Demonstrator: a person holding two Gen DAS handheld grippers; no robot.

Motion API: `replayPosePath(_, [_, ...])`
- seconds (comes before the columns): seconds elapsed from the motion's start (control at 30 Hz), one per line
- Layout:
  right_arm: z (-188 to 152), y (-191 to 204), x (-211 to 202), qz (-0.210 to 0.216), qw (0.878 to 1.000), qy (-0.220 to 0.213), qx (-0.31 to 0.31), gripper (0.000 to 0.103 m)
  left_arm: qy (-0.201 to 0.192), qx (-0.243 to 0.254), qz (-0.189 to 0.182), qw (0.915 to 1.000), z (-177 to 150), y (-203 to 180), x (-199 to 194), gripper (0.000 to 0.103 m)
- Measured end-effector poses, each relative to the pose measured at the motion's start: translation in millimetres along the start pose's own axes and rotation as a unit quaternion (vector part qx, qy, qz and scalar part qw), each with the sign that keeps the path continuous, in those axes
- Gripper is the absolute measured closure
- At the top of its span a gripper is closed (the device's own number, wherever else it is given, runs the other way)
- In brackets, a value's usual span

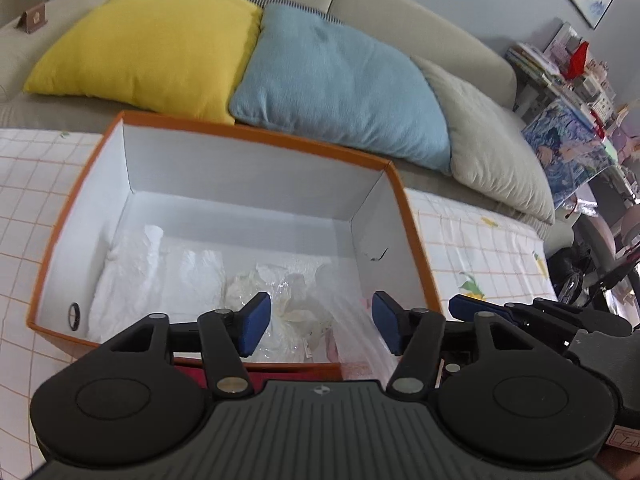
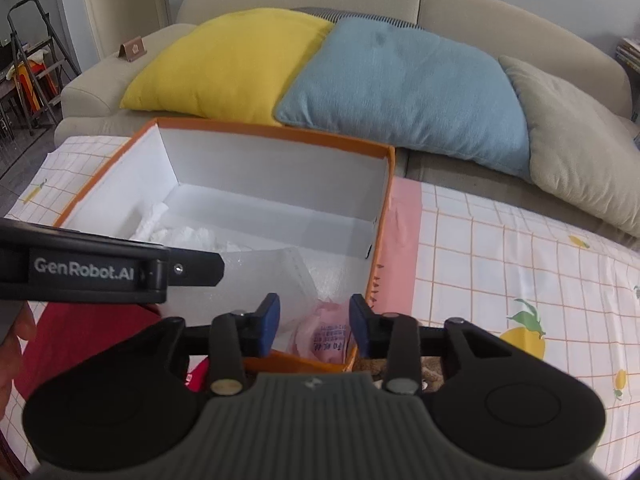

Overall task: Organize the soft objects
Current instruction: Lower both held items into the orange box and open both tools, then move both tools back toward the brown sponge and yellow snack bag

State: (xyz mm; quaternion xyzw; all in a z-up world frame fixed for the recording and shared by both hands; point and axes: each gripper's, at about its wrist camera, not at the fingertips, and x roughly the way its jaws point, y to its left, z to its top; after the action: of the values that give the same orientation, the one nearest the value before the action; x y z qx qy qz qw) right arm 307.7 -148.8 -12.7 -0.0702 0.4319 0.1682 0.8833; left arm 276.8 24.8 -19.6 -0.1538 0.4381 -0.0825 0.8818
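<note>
An orange box with white inside walls stands open on a checked cloth; it also shows in the right wrist view. Inside lie white crumpled soft items, a clear plastic bag and a pink packet. My left gripper is open over the box's near edge, above the plastic bag, holding nothing. My right gripper is open over the box's near right corner, above the pink packet. The left gripper's body crosses the right wrist view at left.
Yellow, blue and beige cushions lean on a beige sofa behind the box. A red cloth lies at the near left. A brown fuzzy item lies under the right gripper. A cluttered shelf stands right.
</note>
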Motion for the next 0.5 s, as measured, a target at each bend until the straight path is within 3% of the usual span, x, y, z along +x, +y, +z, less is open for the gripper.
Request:
replayPosePath(0.2, [-10,1,-39,-0.009,0.999,-0.036,0.009,0.040,-0.090,-0.004,-0.032,0.9954,-12,-4,-48,0.031])
replayPosePath(0.37, [-32,1,-76,-0.015,0.996,-0.080,0.031,0.033,-0.156,0.039,-0.035,0.9864,-30,-16,-83,0.031])
replayPosePath(0.5, [-58,2,-101,-0.010,0.993,-0.108,0.053,0.031,-0.167,0.065,-0.024,0.9836,-46,-26,-100,0.030])
